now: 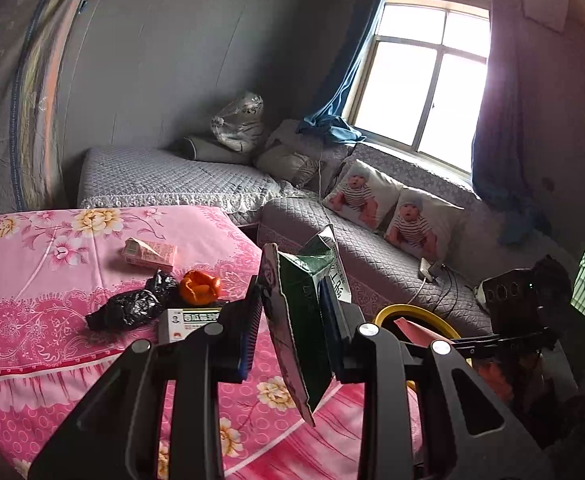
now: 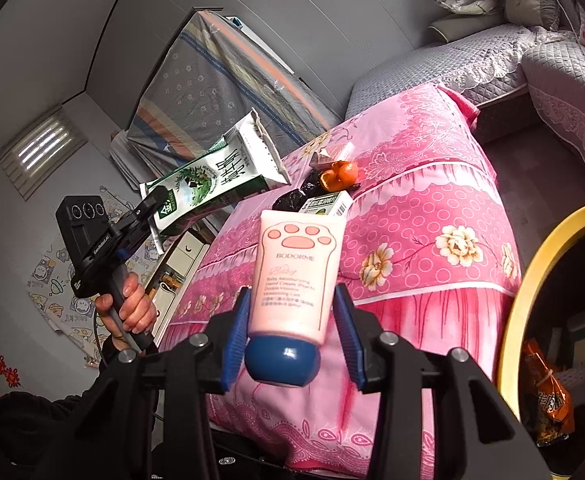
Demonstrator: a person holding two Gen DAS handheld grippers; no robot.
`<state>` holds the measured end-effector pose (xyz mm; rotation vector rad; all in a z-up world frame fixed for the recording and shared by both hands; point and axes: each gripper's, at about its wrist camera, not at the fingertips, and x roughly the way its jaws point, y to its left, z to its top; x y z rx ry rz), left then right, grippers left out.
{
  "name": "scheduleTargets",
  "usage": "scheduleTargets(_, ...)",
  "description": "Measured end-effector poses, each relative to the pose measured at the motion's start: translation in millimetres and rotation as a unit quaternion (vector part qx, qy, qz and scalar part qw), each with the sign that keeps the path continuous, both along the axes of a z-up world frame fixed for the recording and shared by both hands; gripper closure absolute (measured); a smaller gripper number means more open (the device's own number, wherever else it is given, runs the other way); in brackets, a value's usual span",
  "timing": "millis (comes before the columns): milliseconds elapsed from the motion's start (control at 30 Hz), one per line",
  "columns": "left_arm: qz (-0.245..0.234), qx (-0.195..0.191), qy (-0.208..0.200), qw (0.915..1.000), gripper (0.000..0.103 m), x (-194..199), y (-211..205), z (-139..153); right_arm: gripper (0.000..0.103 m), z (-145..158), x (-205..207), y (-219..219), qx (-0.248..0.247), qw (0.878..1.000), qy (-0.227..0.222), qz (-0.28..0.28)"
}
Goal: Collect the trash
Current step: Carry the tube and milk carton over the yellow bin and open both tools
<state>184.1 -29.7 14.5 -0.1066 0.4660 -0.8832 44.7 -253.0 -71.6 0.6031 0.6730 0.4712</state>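
My left gripper [image 1: 292,312] is shut on a green and white milk carton [image 1: 304,320], which it holds on edge in the air past the corner of the pink floral table [image 1: 52,280]. The right wrist view shows the same carton [image 2: 220,176] tilted in the left gripper [image 2: 152,208], with a hand [image 2: 132,308] on the handle. My right gripper [image 2: 292,320] is shut on a pink hand cream tube [image 2: 296,272], blue cap toward the camera. A yellow-rimmed bin [image 2: 520,300] stands at the right.
On the table lie a small pink carton [image 1: 150,254], a crumpled black bag [image 1: 132,306], orange peel [image 1: 200,286] and a white and green box [image 1: 190,320]. An orange snack wrapper [image 2: 548,396] lies in the bin. A grey quilted sofa [image 1: 372,264] runs behind the table.
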Motion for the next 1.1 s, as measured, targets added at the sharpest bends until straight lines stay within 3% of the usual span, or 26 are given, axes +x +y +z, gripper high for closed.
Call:
scheduleTargets(533,-0.073,-0.006,0.007,0.9973,0.076,-20,-63,-7,0.064,-11,-36,-71,-0.014,0.992,0.011,-0.124)
scheduleTargets(833,-0.121,0.002,0.016,0.9925,0.076,-26,-115,-14,0.064,-32,-60,-113,-0.031,0.974,0.035,-0.223)
scheduleTargets(1100,-0.169,0.023,0.033,0.9849,0.076,-31,-177,-28,0.064,-51,-83,-138,-0.041,0.959,0.055,-0.273)
